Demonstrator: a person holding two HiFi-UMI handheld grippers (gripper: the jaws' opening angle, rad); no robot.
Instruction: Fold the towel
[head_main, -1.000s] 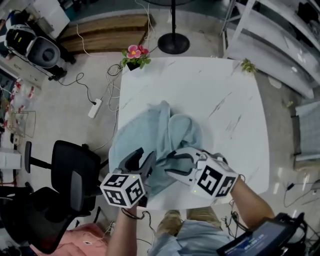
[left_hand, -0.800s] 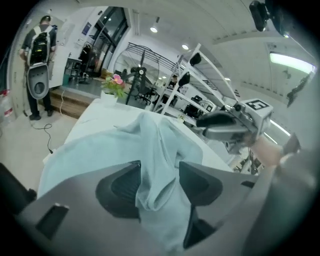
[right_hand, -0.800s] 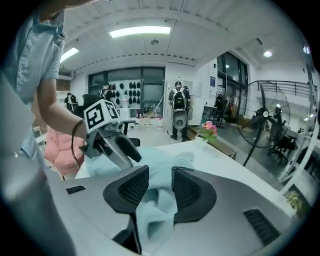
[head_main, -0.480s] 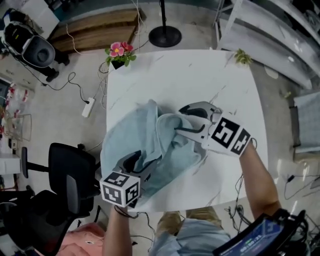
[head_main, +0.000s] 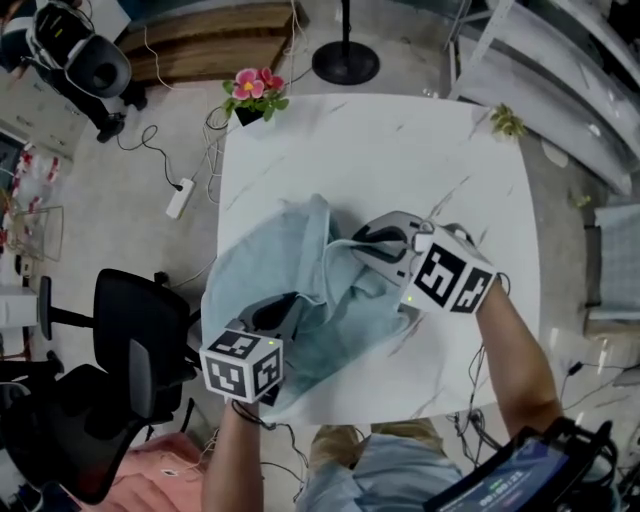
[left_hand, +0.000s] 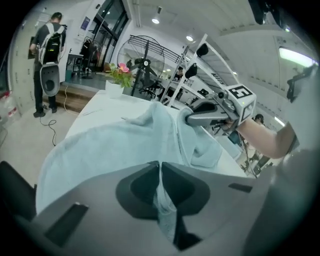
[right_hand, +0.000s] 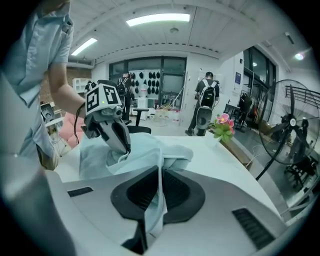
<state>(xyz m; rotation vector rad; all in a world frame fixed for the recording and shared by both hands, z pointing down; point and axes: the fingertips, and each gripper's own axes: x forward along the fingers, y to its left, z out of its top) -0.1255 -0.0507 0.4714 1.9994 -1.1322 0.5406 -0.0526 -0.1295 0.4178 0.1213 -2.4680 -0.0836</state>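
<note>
A light blue towel (head_main: 285, 275) lies crumpled on the white marble table (head_main: 400, 150), its left part hanging over the table's left edge. My left gripper (head_main: 283, 312) is at the towel's near left part. Its jaws have just been closing and are shut on a fold of towel (left_hand: 107, 145), which runs between the pads (left_hand: 161, 176). My right gripper (head_main: 368, 240) is at the bunched right side. Its jaws have also just been closing and pinch a towel edge (right_hand: 160, 175). Each gripper shows in the other's view: right gripper (left_hand: 202, 118), left gripper (right_hand: 119, 136).
A pot of pink flowers (head_main: 255, 95) stands at the table's far left corner. A black office chair (head_main: 140, 350) is close to the left edge. A fan stand (head_main: 345, 62) and shelving (head_main: 560, 60) lie beyond. A person with a backpack (right_hand: 206, 102) stands far off.
My right gripper moved from the near edge out to the towel's right bunch. Both pairs of jaws went from open to shut on the cloth. The left gripper dipped slightly.
</note>
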